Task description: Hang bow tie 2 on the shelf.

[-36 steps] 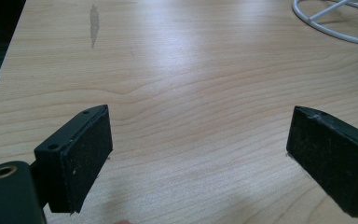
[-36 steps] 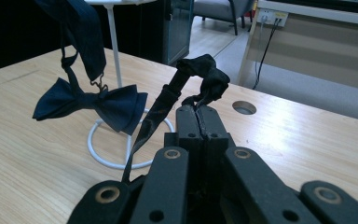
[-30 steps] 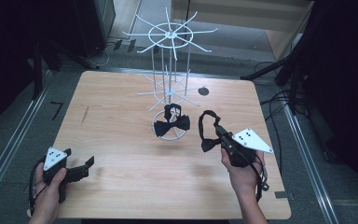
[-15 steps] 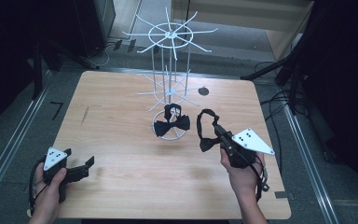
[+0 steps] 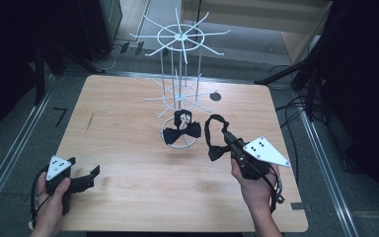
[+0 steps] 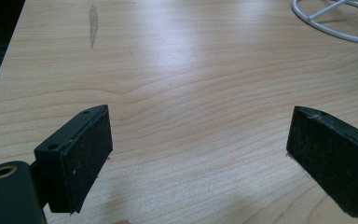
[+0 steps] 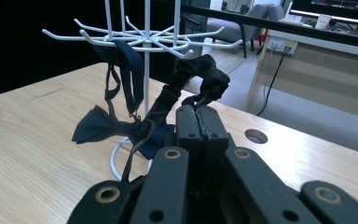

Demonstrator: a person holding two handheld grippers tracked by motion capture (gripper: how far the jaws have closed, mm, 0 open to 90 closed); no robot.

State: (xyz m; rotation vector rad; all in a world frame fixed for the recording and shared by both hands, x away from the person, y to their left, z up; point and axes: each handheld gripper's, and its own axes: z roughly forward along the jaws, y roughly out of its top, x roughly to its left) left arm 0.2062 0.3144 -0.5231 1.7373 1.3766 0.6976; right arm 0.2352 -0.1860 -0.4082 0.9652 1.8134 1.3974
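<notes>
A white wire rack (image 5: pixel 178 69) stands at the table's middle back, and a black bow tie (image 5: pixel 182 132) hangs from its lower hooks over the base ring. My right gripper (image 5: pixel 225 138) sits just right of the rack, shut on the strap of a second black bow tie (image 5: pixel 216 151). That strap loops above the jaws and the bow dangles below. In the right gripper view the strap (image 7: pixel 200 77) rises from the closed right gripper (image 7: pixel 198 112), with the hung bow tie (image 7: pixel 100 125) and the rack (image 7: pixel 145 42) behind. My left gripper (image 5: pixel 90 177) rests open at the front left, and the left gripper (image 6: pixel 200 154) holds nothing.
The wooden table (image 5: pixel 128 148) has a round hole (image 5: pixel 215 96) at its back right and a dark smudge (image 5: pixel 89 122) on the left. Part of the rack's base ring (image 6: pixel 326 25) lies ahead of the left gripper. Cables and dark stands surround the table.
My right gripper, with the bow tie in it, has edged slightly left toward the rack. The left gripper has stayed put.
</notes>
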